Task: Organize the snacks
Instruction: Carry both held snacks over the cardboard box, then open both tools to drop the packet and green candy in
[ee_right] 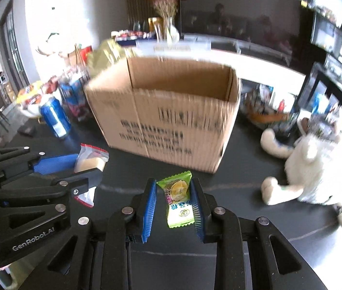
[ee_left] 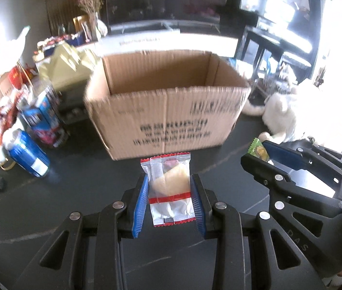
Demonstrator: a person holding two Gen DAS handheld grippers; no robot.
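Showing only in the right wrist view, the green packet's [ee_right: 178, 199] printed front.

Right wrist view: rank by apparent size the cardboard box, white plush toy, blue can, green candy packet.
1. cardboard box
2. white plush toy
3 and 4. blue can and green candy packet look about alike; the packet sits much nearer the camera, so no ranking.

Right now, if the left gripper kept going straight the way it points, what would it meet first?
Probably the printed front wall of the open brown cardboard box, directly ahead of the left gripper and its clear red-striped snack packet. Depth is unclear; it might meet the dark tabletop first.
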